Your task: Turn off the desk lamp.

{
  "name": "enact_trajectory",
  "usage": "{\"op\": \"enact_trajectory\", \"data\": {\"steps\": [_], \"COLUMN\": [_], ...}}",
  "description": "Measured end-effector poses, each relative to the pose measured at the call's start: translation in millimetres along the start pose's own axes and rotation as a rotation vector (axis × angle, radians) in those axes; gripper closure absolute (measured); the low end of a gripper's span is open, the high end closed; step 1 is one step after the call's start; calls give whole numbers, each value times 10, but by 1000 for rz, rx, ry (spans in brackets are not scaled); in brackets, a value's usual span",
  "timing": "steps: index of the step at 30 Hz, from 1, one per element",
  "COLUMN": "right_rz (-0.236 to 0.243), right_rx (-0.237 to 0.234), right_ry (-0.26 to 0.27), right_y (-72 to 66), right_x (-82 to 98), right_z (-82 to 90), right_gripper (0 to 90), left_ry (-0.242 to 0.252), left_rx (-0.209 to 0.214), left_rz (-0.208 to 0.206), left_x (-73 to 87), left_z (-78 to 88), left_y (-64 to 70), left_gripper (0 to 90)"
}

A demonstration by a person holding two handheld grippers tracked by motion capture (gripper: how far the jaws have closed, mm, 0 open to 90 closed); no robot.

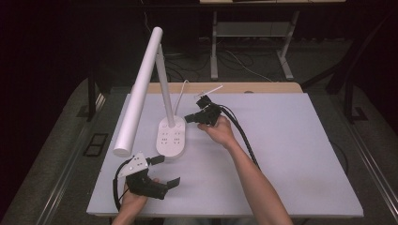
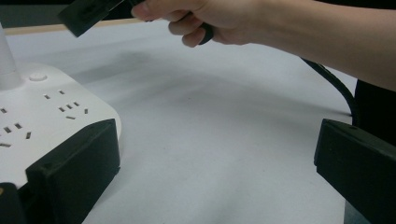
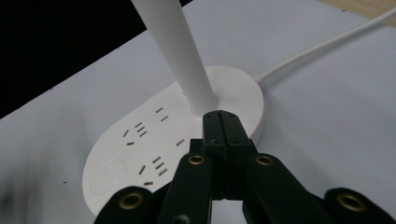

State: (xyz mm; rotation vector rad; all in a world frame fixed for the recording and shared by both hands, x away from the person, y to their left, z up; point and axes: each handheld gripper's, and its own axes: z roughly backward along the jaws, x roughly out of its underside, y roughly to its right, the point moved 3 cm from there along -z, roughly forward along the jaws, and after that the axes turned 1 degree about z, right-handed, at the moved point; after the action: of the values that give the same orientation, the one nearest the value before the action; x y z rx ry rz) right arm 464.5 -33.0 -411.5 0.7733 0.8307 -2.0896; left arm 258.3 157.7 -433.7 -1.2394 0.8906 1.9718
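1. High view: nearest us, our left gripper (image 1: 165, 170) hovers with jaws spread wide, empty, just off the white lamp base (image 1: 171, 137) on the table (image 1: 291, 154).
2. Left gripper view: one jaw sits beside the base's socket face (image 2: 51, 112); we cannot tell whether it touches.
3. Right gripper view: our right gripper (image 3: 220, 122) is clenched tight, nothing between the jaws, above the base near the lamp post (image 3: 175, 51).

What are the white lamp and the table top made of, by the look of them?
The lamp looks like moulded plastic: smooth, matte white, with rounded edges and sockets cut cleanly into its base. The table top looks like a pale matte board or sheet, faintly scuffed; a wooden edge shows behind it. What lies underneath can't be told.
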Motion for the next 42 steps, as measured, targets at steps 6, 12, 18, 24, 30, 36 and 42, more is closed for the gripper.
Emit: {"op": "enact_trajectory", "data": {"steps": [6, 12, 18, 24, 30, 36, 42], "right_rz": [9, 1, -9, -19, -27, -33, -51], "right_rx": [11, 19, 17, 31, 64, 82, 94], "right_ry": [12, 29, 58, 87, 105, 107, 111], "right_y": [5, 11, -6, -43, -76, -95, -129], "right_x": [19, 51, 107, 201, 324, 475, 681], "right_z": [184, 385, 597, 834, 1053, 1257, 1454], "right_gripper": [900, 900, 851, 652, 436, 95, 6], "left_ry": [-4, -2, -4, -3, -2, -5, -7], "left_rx": [2, -1, -1, -4, -4, -3, -3], "left_rz": [-3, -1, -4, -2, 1, 2, -3], "left_x": [2, 2, 4, 3, 3, 5, 7], "left_z": [-10, -8, -12, -13, -16, -24, -36], "left_y": [6, 5, 7, 5, 8, 14, 14], "left_gripper": [0, 0, 0, 0, 0, 0, 0]}}
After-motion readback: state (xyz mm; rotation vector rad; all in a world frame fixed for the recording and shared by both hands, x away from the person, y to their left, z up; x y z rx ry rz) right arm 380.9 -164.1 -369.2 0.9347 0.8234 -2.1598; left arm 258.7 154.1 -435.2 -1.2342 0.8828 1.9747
